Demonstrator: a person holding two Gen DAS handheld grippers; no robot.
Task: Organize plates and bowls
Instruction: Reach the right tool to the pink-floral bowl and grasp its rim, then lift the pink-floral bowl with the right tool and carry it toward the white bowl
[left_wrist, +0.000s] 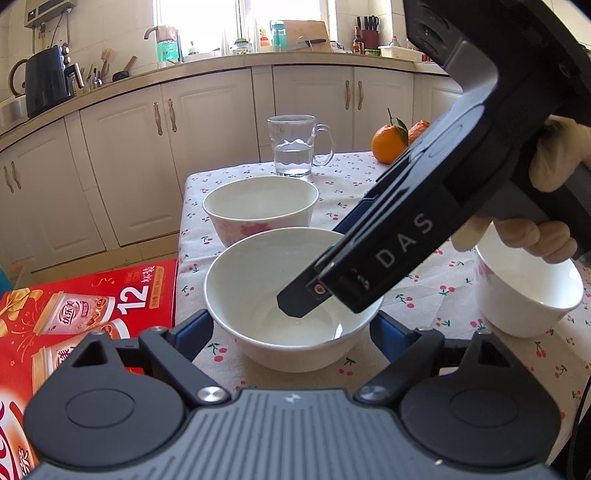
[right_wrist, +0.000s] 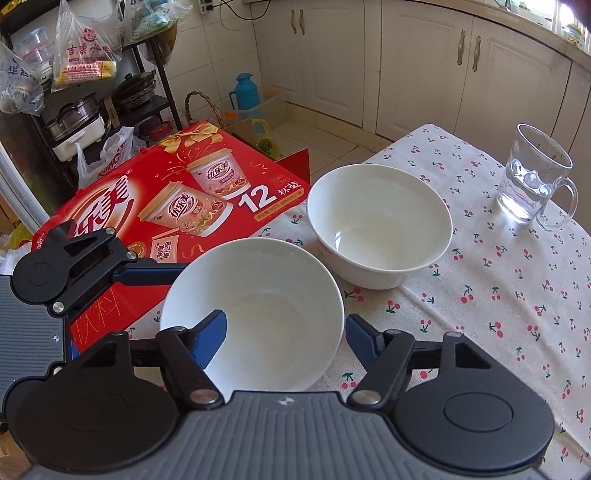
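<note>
Three white bowls stand on the cherry-print tablecloth. The near bowl sits between my left gripper's blue fingers, which lie against its two sides below the rim. My right gripper comes down from the upper right and straddles that bowl's wall. One of its fingers is inside the bowl, well off the wall, and the other is outside. A bowl with pink flowers stands just behind. A third bowl stands to the right.
A glass mug of water and two oranges stand at the far end of the table. A red gift box lies beside the table's left edge. A gloved hand holds the right gripper.
</note>
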